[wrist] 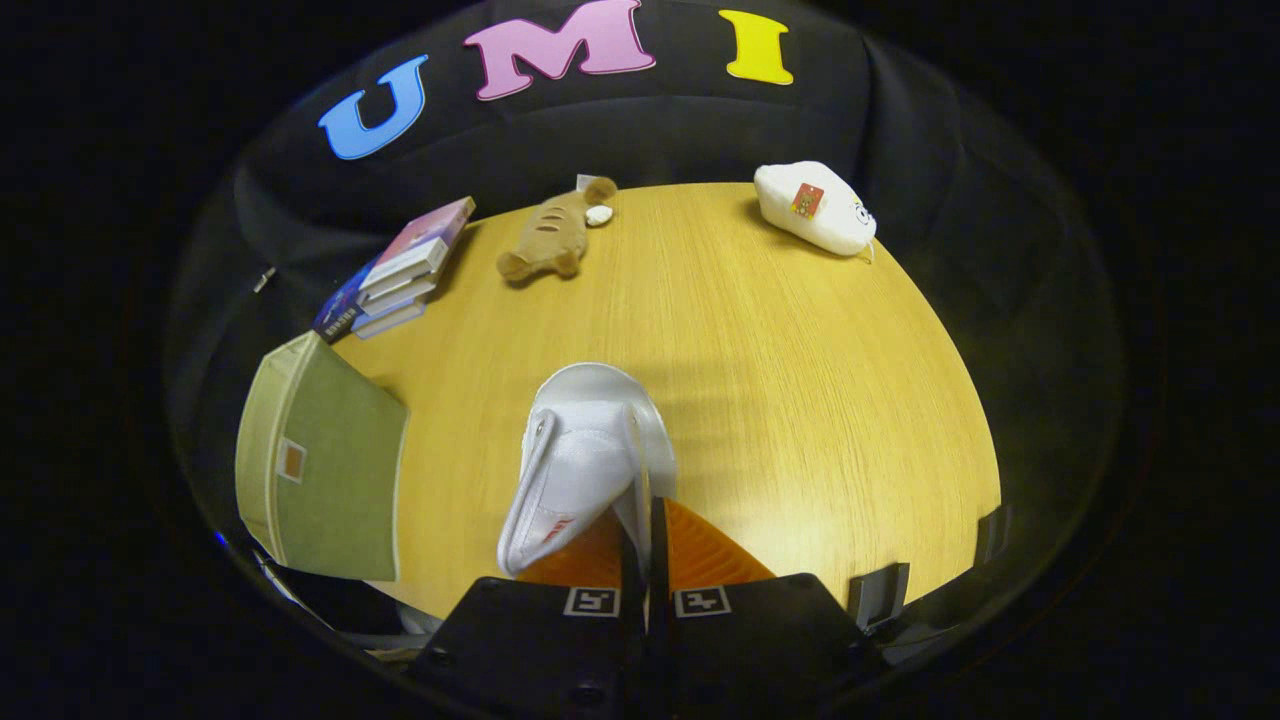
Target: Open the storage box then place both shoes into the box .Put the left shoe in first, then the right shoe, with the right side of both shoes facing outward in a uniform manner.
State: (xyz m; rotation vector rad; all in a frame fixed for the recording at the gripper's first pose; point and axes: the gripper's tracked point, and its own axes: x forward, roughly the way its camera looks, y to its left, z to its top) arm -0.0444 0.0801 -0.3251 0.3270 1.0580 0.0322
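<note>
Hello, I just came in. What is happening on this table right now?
A person's handheld gripper is shut on a white shoe, pinching its rim and holding it above the wooden table. The green storage box sits to the left of the fingers. Beyond them lie a stack of books, a brown plush toy and a white plush toy.

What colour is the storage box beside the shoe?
Olive green with a pale trim, clearest in the gripper view: storage box, left of the white shoe the gripper holds.

A light wooden table (800, 350) is set against a black cloth wall (680, 130), lit evenly from above.
</note>
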